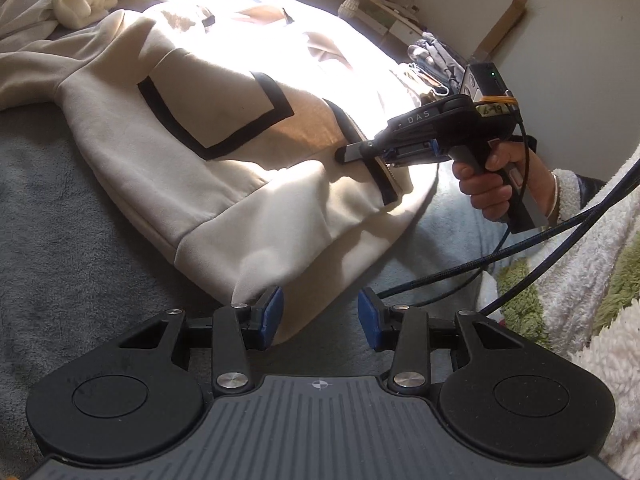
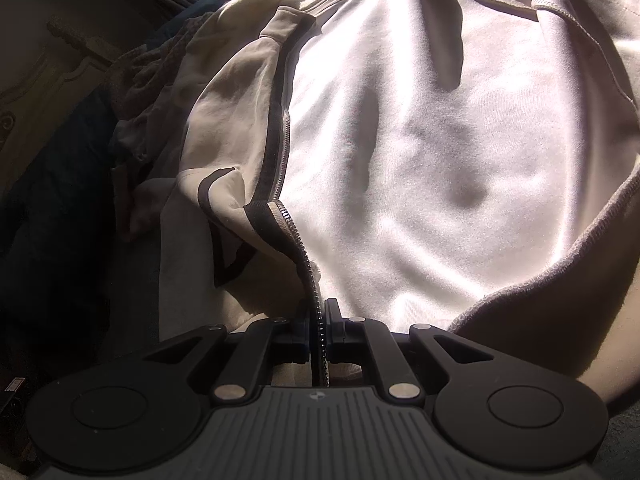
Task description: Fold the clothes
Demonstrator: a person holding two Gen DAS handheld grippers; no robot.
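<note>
Nearest, the left gripper [image 1: 320, 316] hovers with its blue pads spread wide and nothing between them, right at the bottom hem of a cream zip-up jacket [image 1: 192, 152]. The jacket lies on a grey blanket [image 1: 72, 248], its long axis running away from that hem toward the far collar. Farther along its open front, the right gripper [image 2: 319, 334], held in a hand [image 1: 492, 184], is clamped tight on the zipper edge [image 2: 280, 152], so the right side is the one controlling the front panel.

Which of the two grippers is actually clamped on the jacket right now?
The right gripper, shut on the cream jacket's zipper edge. The left gripper is open, its blue pads apart at the hem.
</note>
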